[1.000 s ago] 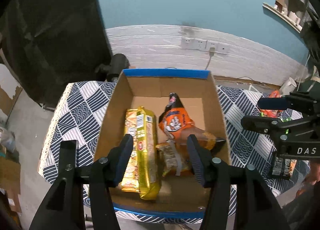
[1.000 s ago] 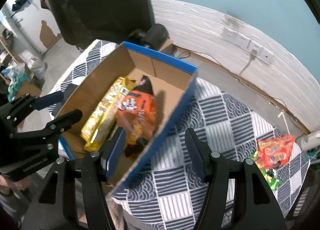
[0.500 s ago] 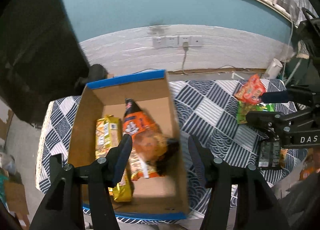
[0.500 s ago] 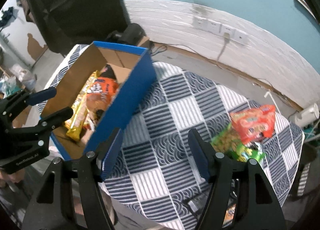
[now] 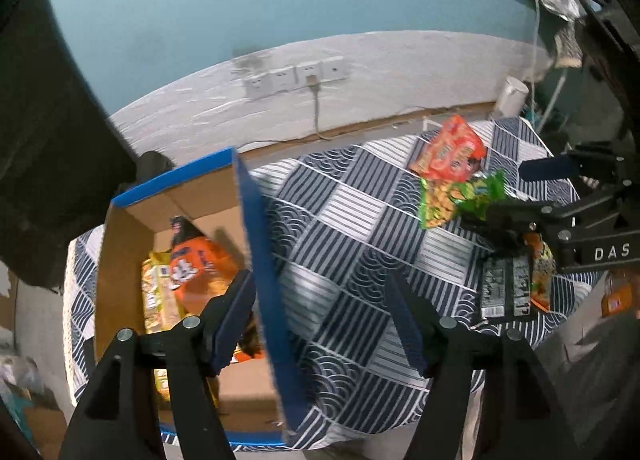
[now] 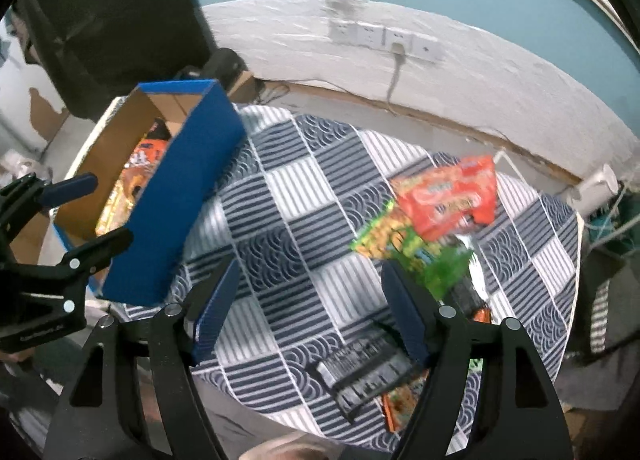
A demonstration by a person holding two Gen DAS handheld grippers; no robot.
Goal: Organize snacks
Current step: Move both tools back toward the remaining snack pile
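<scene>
My left claw (image 5: 324,316): released, jaws spread wide, nothing between them. It hangs above the right wall of the cardboard box (image 5: 256,244), left finger over the box interior, right finger over the tablecloth (image 5: 340,228). My right claw (image 6: 308,304): also released, jaws wide apart, empty, above the mid-front part of the table, w/ the loose snacks just ahead and to its right.

Box: blue outside, brown inside, sits at the table's left end. Inside, per left wrist view: yellow packet (image 5: 158,300) along the left wall, orange bag (image 5: 196,264) beside it toward the right wall, the two touching. More wrappers beneath my left finger; can't tell what they are.

Loose snacks, right end of table: red-orange bag (image 6: 452,196) toward the back edge, overlapping a green bag (image 6: 408,244) in front of it. Black packet (image 6: 360,376) near the front edge, beneath my right finger, w/ an orange-edged wrapper (image 6: 394,406) partly under it; blurred, no label readable.

Table: blue-and-white check cloth w/ wave pattern. Behind it: white lower wall w/ a row of sockets (image 6: 384,38), one cable plugged in; teal wall above.
</scene>
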